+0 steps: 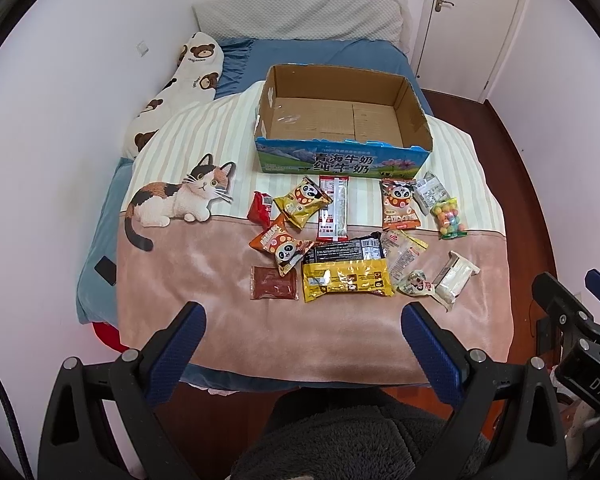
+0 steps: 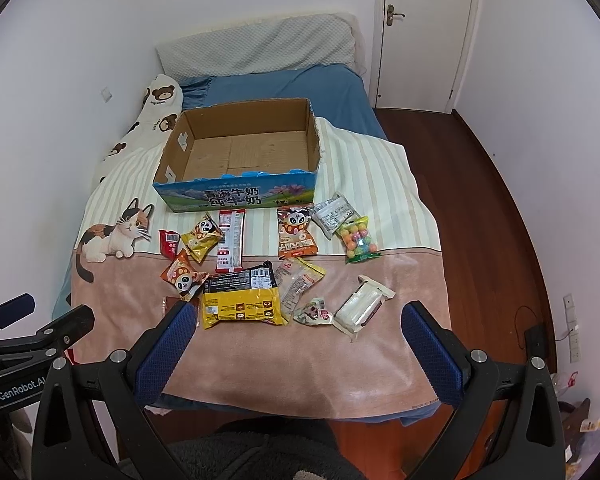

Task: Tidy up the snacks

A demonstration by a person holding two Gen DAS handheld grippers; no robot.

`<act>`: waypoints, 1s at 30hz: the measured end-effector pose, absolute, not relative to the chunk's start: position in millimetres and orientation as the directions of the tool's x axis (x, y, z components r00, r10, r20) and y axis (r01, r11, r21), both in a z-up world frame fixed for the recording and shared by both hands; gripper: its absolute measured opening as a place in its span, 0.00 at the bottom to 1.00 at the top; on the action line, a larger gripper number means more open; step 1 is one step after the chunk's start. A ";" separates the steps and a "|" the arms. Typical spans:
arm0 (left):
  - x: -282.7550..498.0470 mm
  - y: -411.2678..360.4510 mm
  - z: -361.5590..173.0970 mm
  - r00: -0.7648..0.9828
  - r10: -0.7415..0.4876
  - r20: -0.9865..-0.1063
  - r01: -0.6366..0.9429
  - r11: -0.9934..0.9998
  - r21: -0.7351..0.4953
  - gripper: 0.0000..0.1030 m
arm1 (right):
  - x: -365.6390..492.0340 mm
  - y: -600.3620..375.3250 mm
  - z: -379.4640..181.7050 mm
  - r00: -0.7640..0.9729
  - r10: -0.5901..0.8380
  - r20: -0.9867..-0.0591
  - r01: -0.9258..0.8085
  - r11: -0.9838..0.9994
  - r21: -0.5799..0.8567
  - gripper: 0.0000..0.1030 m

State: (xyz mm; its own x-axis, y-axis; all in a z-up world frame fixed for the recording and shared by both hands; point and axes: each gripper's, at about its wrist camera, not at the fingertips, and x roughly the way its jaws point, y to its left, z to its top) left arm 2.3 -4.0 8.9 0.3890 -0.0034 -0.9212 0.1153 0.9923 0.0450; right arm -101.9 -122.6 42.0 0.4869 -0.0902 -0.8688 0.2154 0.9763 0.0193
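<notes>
Cardboard box (image 1: pixel 342 120) behind scattered snack packets (image 1: pixel 347 270).

A cardboard box (image 1: pixel 342 120) is set on a blanket (image 1: pixel 204 276) at frame centre. Snack packets (image 1: pixel 346 240) are spread below it, toward the lower centre. A pillow (image 1: pixel 300 14) is placed at the upper centre, a door (image 1: pixel 476 20) at the upper right.

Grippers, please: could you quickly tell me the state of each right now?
Left gripper: open, holding nothing, above the blanket's near edge.
Right gripper: open, holding nothing.
</notes>
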 end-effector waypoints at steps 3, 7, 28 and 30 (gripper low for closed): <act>2.2 -3.1 9.1 0.388 -0.005 -0.922 0.116 0.992 0.043 0.97 | -103.0 -121.2 43.2 0.488 -0.089 -0.868 0.215 0.976 0.020 1.00; 2.2 -2.3 9.2 0.390 -0.003 -0.921 0.116 0.992 0.047 0.97 | -104.7 -119.5 43.8 0.490 -0.091 -0.867 0.215 0.977 0.019 1.00; 1.0 0.6 10.3 0.395 -0.005 -0.919 0.115 0.992 0.044 0.97 | -105.3 -107.3 47.7 0.498 -0.084 -0.863 0.206 0.978 0.023 1.00; 0.8 0.6 10.2 0.395 -0.004 -0.919 0.116 0.992 0.045 0.97 | -104.5 -106.5 47.5 0.498 -0.082 -0.863 0.204 0.979 0.025 1.00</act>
